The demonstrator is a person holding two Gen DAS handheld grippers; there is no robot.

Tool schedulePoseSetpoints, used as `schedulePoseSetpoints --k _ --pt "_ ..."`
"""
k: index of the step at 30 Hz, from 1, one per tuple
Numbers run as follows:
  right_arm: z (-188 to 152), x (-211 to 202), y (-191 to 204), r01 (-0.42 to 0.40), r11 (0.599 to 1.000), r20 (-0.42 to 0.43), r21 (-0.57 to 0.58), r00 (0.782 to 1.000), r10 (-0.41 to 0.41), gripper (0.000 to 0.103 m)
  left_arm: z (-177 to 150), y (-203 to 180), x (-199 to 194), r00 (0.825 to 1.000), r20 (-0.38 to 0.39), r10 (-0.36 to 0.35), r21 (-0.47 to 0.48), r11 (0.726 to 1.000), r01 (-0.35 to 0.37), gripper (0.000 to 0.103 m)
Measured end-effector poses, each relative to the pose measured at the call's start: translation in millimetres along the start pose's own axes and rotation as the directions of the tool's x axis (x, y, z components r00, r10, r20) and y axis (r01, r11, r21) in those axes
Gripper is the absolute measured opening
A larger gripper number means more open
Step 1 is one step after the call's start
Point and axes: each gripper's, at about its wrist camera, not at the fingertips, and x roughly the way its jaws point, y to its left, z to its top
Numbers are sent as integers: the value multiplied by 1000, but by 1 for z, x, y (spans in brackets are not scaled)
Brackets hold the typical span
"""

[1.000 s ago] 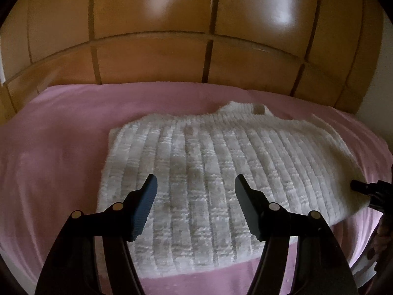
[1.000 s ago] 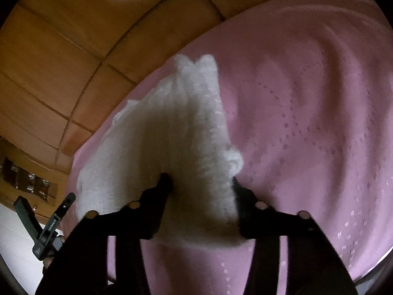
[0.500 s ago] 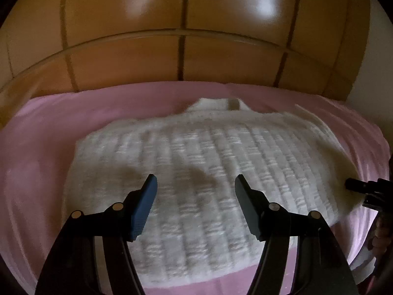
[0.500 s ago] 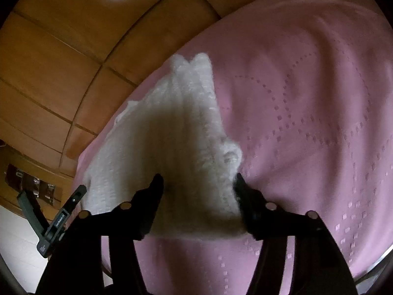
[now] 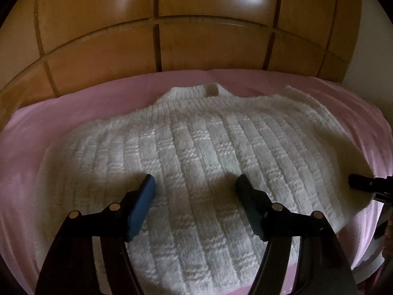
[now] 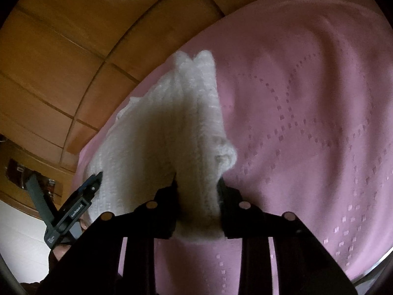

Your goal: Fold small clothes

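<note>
A small white knitted sweater (image 5: 196, 162) lies flat on the pink bed cover (image 5: 32, 132), neck toward the headboard. My left gripper (image 5: 195, 186) is open and empty, hovering just above the sweater's lower middle. In the right wrist view my right gripper (image 6: 197, 191) is shut on the sweater's right edge (image 6: 186, 127), the knit bunched between its fingers. The right gripper's tip also shows in the left wrist view (image 5: 361, 184) at the sweater's right edge. The left gripper shows in the right wrist view (image 6: 73, 206) at lower left.
A wooden panelled headboard (image 5: 196, 29) runs along the far side of the bed. The pink cover with a dotted pattern (image 6: 307, 123) stretches to the right of the sweater. A pale wall (image 5: 368, 56) stands at the far right.
My right gripper's fingers have closed in on the sweater's edge. My left gripper has swung over the sweater and come lower, still open.
</note>
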Motion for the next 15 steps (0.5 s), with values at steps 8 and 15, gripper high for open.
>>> schedulePoseSetpoints --k 8,15 --pt "7 -15 34 15 996 31 -87 999 -12 18 0 3 -4 1000 2 -14 -20 1000 14 68" --pt "13 -18 96 -19 972 33 -235 999 27 17 -1 25 -23 990 12 -138 -112 984 139 68"
